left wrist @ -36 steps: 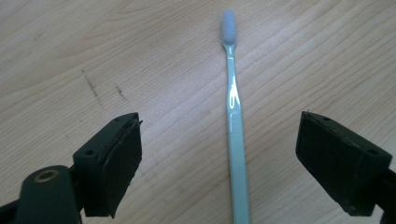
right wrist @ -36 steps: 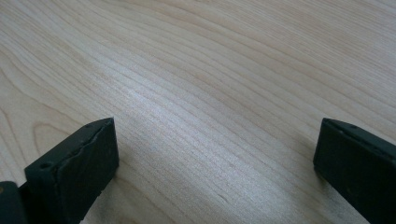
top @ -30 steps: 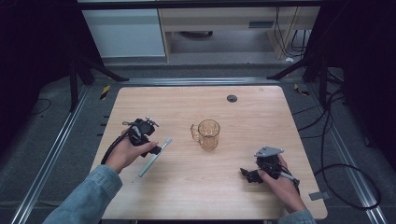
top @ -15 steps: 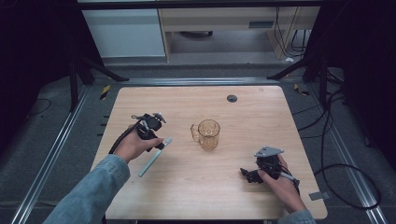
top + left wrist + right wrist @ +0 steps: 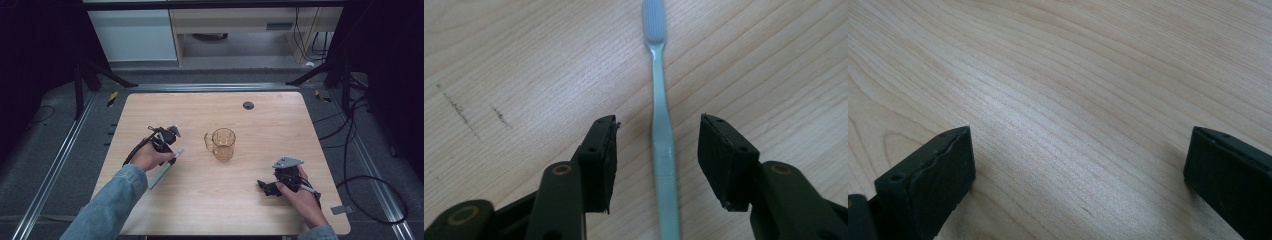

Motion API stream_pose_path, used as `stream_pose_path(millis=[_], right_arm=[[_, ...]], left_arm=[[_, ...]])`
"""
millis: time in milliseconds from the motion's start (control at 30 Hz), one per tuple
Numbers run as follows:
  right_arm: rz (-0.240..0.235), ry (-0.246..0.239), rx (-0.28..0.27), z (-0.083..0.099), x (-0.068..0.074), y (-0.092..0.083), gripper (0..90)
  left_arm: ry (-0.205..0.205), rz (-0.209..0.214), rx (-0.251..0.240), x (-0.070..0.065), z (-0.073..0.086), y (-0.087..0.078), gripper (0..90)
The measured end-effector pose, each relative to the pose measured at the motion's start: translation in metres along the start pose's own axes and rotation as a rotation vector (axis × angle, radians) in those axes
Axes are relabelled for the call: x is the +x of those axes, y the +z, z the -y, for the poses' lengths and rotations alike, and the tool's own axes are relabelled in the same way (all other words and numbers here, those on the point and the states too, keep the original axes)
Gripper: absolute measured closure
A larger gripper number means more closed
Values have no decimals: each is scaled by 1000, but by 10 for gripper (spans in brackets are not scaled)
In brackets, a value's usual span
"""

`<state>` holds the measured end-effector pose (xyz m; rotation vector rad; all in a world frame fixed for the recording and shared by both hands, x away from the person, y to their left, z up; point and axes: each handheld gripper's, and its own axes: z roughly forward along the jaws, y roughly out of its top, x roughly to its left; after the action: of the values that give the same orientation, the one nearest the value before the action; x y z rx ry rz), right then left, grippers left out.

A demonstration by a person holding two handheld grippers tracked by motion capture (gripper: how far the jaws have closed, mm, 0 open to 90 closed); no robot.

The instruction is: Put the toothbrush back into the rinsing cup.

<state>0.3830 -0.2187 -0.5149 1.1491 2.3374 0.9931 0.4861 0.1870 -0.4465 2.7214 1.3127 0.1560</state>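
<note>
Half-open left hand-held gripper (image 5: pixel 658 150) closing astride toothbrush (image 5: pixel 660 120), untouched.

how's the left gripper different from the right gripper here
The left gripper has a pale blue toothbrush between its jaws, which have just been closing but are not yet touching it; the right gripper has only bare wooden table between its jaws. The left gripper's jaws stand narrower, the right gripper's wide apart. The left gripper sits left of the amber mug, the right gripper nearer the table's front right. Both are hand-held, with black jaws.

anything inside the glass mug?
The glass mug looks empty: table grain shows through its amber wall. Its handle faces the toothbrush; the mug's very bottom is too small to check.
</note>
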Motion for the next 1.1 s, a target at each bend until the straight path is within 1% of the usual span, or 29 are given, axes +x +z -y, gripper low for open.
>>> stream_pose_path(millis=[100, 333, 467, 533, 567, 667, 700, 833, 1100], right_arm=[[0, 2, 1, 0, 0, 0, 4], [0, 2, 1, 0, 0, 0, 4], [0, 2, 1, 0, 0, 0, 4], [-1, 2, 0, 0, 0, 0, 4], [0, 2, 1, 0, 0, 0, 4], [0, 1, 1, 0, 0, 0, 4], [0, 1, 1, 0, 0, 0, 4], [-1, 2, 0, 0, 0, 0, 4], [0, 1, 0, 0, 0, 0, 4]], left_arm=[[-10, 16, 10, 1, -2, 3, 549], [-23, 21, 27, 2, -6, 7, 636], [-37, 19, 37, 3, -6, 10, 663], [-40, 21, 38, 3, -6, 10, 676], [-44, 36, 44, 3, -6, 10, 679], [-44, 31, 46, 2, -7, 12, 689], [-43, 39, 50, 3, -6, 12, 692], [-39, 39, 59, 2, -6, 13, 699], [-38, 40, 61, 1, -6, 17, 729]])
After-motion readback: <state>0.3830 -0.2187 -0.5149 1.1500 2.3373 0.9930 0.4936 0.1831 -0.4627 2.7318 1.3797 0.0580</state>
